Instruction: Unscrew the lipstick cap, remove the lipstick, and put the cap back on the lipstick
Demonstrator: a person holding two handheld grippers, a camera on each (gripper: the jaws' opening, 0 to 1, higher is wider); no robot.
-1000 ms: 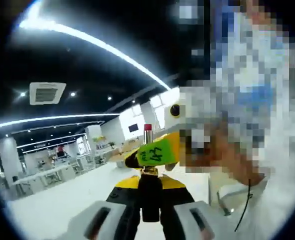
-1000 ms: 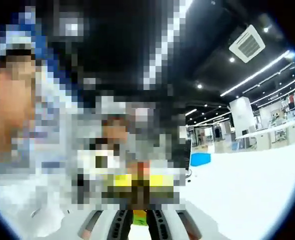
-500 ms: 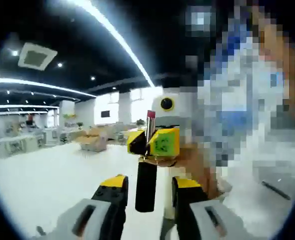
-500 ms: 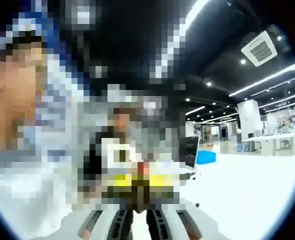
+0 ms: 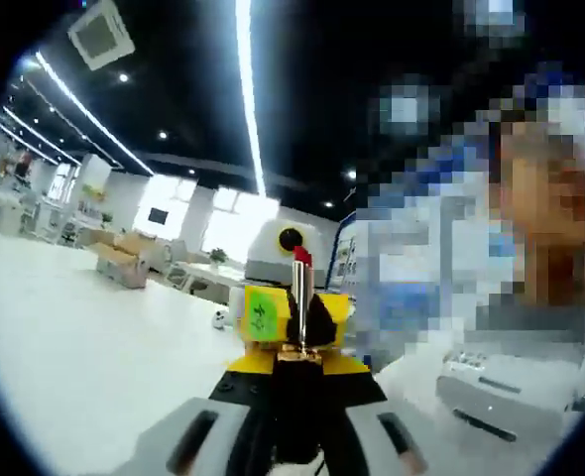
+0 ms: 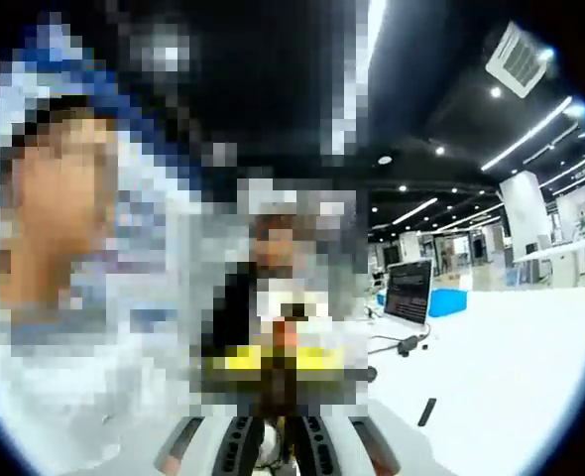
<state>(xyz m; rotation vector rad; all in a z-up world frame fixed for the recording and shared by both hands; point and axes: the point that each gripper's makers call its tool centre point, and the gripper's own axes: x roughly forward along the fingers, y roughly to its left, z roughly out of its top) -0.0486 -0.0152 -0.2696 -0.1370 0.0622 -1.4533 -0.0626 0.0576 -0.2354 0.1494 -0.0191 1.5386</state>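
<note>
Left gripper view: left gripper (image 5: 294, 392) has its 2 jaws closed on the black base of the lipstick (image 5: 298, 307), held upright, the red bullet exposed at the top and a gold collar just above the jaw tips. Cap is off the tube; I cannot identify the cap with confidence in either view. Right gripper (image 5: 285, 319), yellow-tipped with a green label, sits directly behind and against the lipstick stem; whether it is pinching the stem or only alongside it cannot be told from here. Right gripper view: its own 2 jaws rise from the bottom edge, close together, but the area beyond them is covered by mosaic, so I cannot tell what, if anything, they hold. White table (image 5: 64, 347) lies below and to the left. Judgement: step in hand is the work on the bared lipstick ahead of recapping. To do it well, keep the left grip firm and low on the base, keep the tube vertical, bring the cap down coaxially, avoid touching the soft red tip, press until seated.
</note>
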